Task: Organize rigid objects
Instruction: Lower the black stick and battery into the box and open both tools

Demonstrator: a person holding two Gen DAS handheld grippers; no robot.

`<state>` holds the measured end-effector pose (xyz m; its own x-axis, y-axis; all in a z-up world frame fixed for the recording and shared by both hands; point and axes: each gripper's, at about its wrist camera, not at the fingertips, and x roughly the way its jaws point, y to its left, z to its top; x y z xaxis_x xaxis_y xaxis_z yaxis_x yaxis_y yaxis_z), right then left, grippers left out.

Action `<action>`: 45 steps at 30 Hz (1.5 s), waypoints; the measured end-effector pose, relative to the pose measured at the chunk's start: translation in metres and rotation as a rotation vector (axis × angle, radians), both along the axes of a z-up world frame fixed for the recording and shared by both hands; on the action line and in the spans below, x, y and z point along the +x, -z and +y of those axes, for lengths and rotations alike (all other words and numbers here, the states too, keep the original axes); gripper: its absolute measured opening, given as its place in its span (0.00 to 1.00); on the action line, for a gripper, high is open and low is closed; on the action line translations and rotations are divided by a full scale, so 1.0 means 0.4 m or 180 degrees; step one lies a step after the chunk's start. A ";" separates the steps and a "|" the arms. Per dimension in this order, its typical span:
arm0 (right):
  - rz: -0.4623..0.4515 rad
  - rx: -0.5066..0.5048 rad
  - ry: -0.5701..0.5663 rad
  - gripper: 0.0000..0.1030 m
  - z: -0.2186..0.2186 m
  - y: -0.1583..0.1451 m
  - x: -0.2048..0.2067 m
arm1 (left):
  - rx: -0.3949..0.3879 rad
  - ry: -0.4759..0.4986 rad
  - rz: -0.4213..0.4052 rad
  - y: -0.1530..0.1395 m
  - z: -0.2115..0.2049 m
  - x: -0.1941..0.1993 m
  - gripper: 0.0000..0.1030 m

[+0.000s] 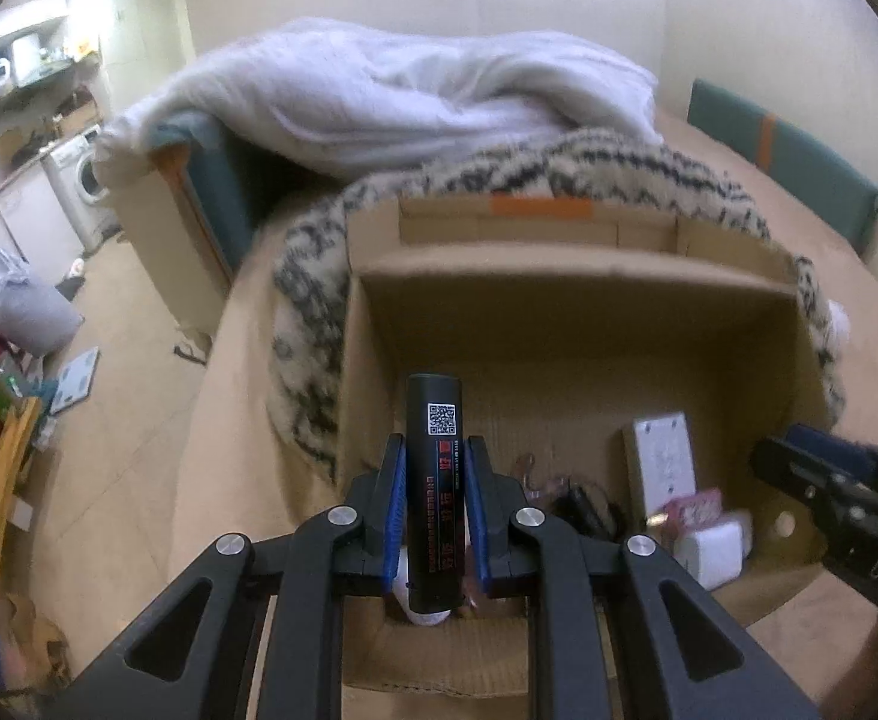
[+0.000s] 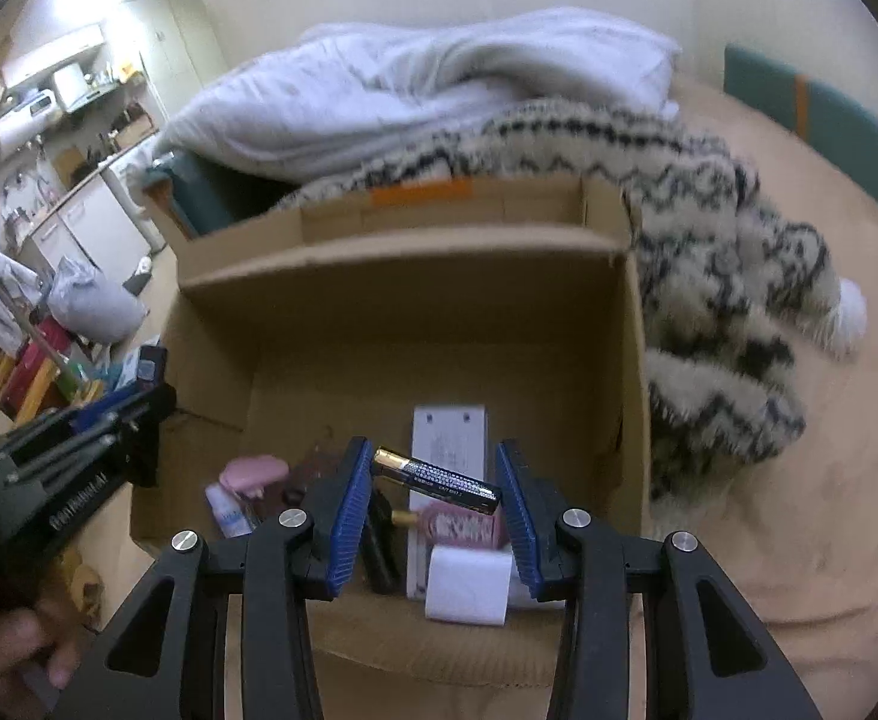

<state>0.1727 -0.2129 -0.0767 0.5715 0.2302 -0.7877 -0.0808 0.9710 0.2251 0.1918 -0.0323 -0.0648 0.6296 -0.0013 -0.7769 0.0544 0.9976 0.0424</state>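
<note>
My left gripper (image 1: 435,450) is shut on a black cylinder with a QR label (image 1: 433,468), held upright over the near edge of an open cardboard box (image 1: 559,312). My right gripper (image 2: 433,468) hovers over the same box (image 2: 409,312); a black and gold battery (image 2: 439,479) lies slanted between its blue pads, touching both. In the box lie a white flat device (image 2: 448,429), a white block (image 2: 469,585), a pink patterned item (image 2: 460,525), a pink case (image 2: 256,473) and a small bottle (image 2: 229,516). The right gripper shows at the right edge of the left wrist view (image 1: 835,480).
The box sits on a beige bed (image 2: 799,510). A patterned fuzzy blanket (image 2: 709,276) wraps its far and right sides, with a white duvet (image 1: 379,96) behind. A green headboard (image 1: 799,162) stands at right. Floor clutter, a chair and a washing machine (image 1: 88,180) lie left.
</note>
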 end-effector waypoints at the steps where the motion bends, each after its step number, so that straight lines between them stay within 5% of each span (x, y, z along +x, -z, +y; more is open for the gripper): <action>1: 0.0043 -0.0002 0.0003 0.42 0.001 0.010 0.001 | -0.0017 0.0020 0.0046 0.011 -0.002 0.003 0.16; 11: 0.0299 -0.0217 -0.0101 0.42 0.032 0.062 0.009 | -0.0010 0.0084 0.0156 0.062 -0.016 0.013 0.16; 21: 0.0391 0.0066 -0.0029 0.43 0.011 0.068 0.009 | -0.0003 -0.0009 0.0174 0.062 0.002 0.011 0.16; 27: 0.0241 0.0300 0.0038 0.54 -0.006 0.034 0.001 | -0.0022 -0.0030 0.0147 0.044 0.007 0.001 0.36; 36: -0.0066 0.0498 0.0157 0.97 -0.038 -0.040 -0.037 | 0.0035 -0.0040 0.0034 -0.018 0.018 -0.039 0.40; 45: -0.0459 0.0435 0.0156 0.97 -0.057 -0.133 -0.140 | -0.0096 -0.0135 -0.0109 -0.098 0.069 -0.156 0.40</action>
